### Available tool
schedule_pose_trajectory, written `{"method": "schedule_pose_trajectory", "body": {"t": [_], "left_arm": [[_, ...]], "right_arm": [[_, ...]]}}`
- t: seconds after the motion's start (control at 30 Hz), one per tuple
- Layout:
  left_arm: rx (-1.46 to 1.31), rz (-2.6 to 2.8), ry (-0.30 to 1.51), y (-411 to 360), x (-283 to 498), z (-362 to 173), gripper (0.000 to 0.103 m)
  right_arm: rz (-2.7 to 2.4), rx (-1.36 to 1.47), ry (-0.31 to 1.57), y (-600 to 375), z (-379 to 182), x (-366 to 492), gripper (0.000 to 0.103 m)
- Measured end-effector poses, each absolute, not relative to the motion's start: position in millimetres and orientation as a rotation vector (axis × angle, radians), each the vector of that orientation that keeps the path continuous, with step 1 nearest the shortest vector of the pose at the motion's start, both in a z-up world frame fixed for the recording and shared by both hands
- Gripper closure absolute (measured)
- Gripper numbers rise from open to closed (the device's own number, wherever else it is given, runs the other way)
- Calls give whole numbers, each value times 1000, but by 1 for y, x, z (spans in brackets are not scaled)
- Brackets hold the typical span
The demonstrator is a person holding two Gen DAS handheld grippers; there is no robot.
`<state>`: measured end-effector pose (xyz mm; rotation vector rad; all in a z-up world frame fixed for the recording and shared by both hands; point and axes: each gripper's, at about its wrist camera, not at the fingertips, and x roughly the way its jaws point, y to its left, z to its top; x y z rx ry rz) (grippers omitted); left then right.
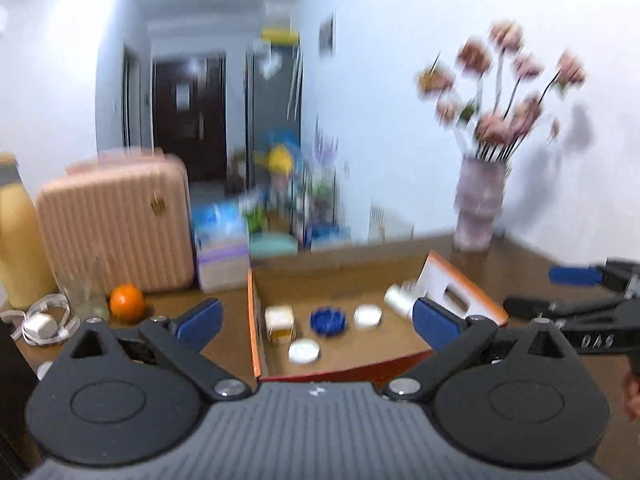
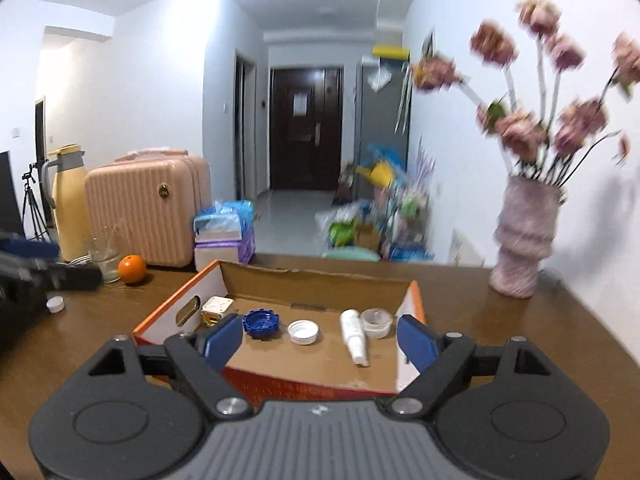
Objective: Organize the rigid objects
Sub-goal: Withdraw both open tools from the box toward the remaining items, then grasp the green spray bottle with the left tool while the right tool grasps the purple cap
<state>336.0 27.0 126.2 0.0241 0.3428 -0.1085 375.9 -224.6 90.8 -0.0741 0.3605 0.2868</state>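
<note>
- While both tools hang in front of the shallow orange-edged cardboard box (image 2: 316, 280), the right gripper (image 2: 320, 338) has its blue pads spread wide with nothing between them.
- Beyond its fingers, on the box floor, lie a blue ridged bottle cap (image 2: 260, 323), a white round cap (image 2: 303, 332), a white tube bottle on its side (image 2: 354, 336), a clear small jar (image 2: 376, 322) touching the tube, and a square cream-lidded box (image 2: 216, 309) at far left.
- Just past the left gripper (image 1: 318, 322), also spread and holding nothing, the same box sits on the brown wooden table (image 1: 520, 268).
- To its left stand an orange fruit (image 1: 127, 303), a clear glass (image 1: 82, 292), a pink ribbed suitcase (image 1: 116, 220) and a white charger with cable (image 1: 40, 322).
- Far right of it, a pink ridged vase of flowers (image 1: 480, 204) stands by the wall.
</note>
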Motion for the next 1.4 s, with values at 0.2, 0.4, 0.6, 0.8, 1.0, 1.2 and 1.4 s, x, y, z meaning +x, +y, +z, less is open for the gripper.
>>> {"method": "schedule_pose_trajectory", "body": {"t": [0.2, 0.4, 0.6, 0.8, 1.0, 1.2, 1.4], "left_arm": [[-38, -129, 218, 27, 231, 91, 0], [-13, -59, 130, 23, 143, 52, 0], [70, -65, 75, 20, 90, 32, 0], [105, -69, 96, 20, 89, 21, 0], [-7, -55, 264, 34, 120, 12, 0], [8, -59, 359, 34, 164, 8, 0], [94, -151, 421, 27, 235, 12, 0]], "right_arm": [[260, -55, 261, -237, 63, 278, 12], [236, 26, 188, -241, 20, 191, 9], [214, 14, 159, -238, 9, 144, 9], [178, -71, 138, -236, 8, 121, 4], [155, -48, 222, -238, -6, 143, 7], [170, -13, 307, -240, -12, 188, 16], [174, -3, 380, -245, -12, 245, 18]]}}
